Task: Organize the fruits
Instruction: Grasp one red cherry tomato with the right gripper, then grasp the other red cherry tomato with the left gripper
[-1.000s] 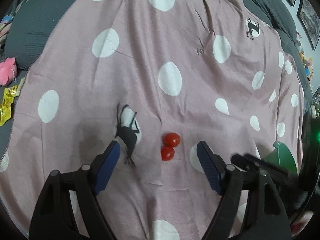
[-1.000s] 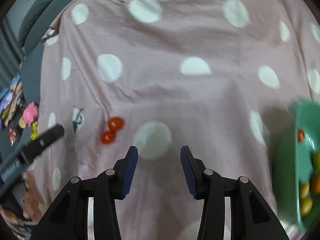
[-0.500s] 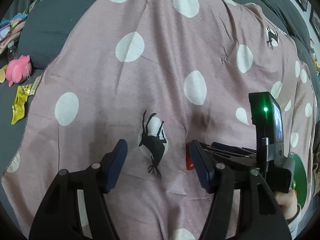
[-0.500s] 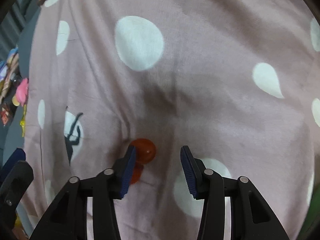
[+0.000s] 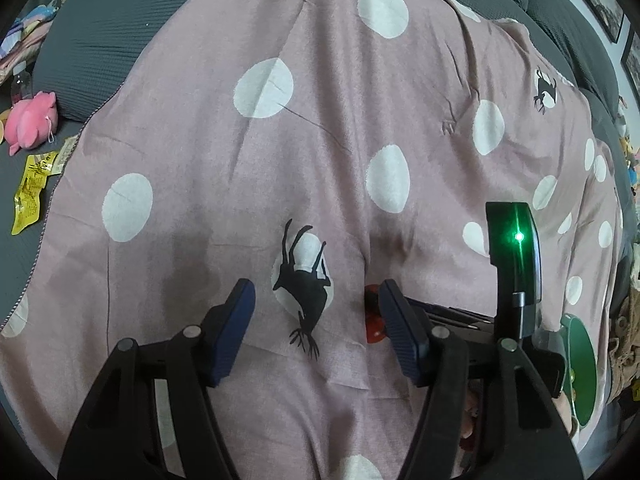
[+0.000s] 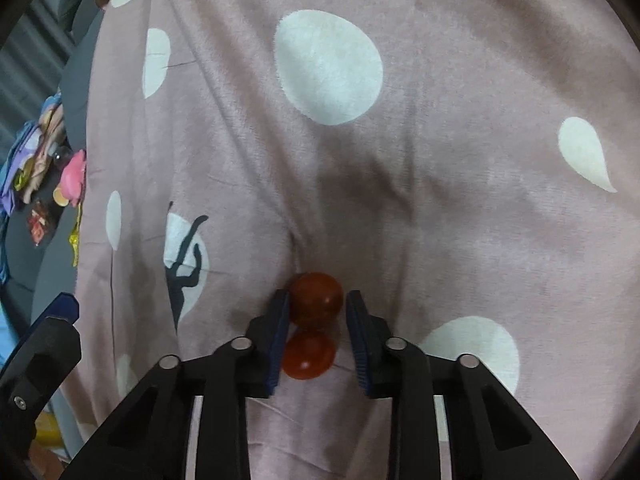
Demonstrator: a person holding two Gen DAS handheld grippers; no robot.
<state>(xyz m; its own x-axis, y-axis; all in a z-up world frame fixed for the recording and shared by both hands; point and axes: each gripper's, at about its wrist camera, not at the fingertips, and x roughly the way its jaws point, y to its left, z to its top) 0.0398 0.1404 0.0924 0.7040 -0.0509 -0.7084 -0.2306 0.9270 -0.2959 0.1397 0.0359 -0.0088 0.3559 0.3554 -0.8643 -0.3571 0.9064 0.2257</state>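
Two small red tomatoes lie touching on the pink polka-dot blanket [image 6: 440, 160]. In the right wrist view the far tomato [image 6: 316, 300] sits between the fingertips of my right gripper [image 6: 314, 306] and the near tomato [image 6: 308, 354] lies further in between the fingers. The jaws stand narrowed around the far tomato, the left pad touching it, a thin gap at the right pad. My left gripper [image 5: 316, 308] is open and empty over the deer print [image 5: 304, 280]; the tomatoes [image 5: 374, 328] peek out behind its right finger.
A green bowl [image 5: 580, 360] with fruit sits at the right edge of the left wrist view, behind the right gripper's body [image 5: 516, 260]. A pink plush toy [image 5: 30, 120] and a yellow wrapper [image 5: 32, 192] lie on the grey sofa at left.
My right gripper moved forward and down onto the two tomatoes and its jaws narrowed around the far one. The left gripper drifted left, so the tomatoes now hide behind its right finger.
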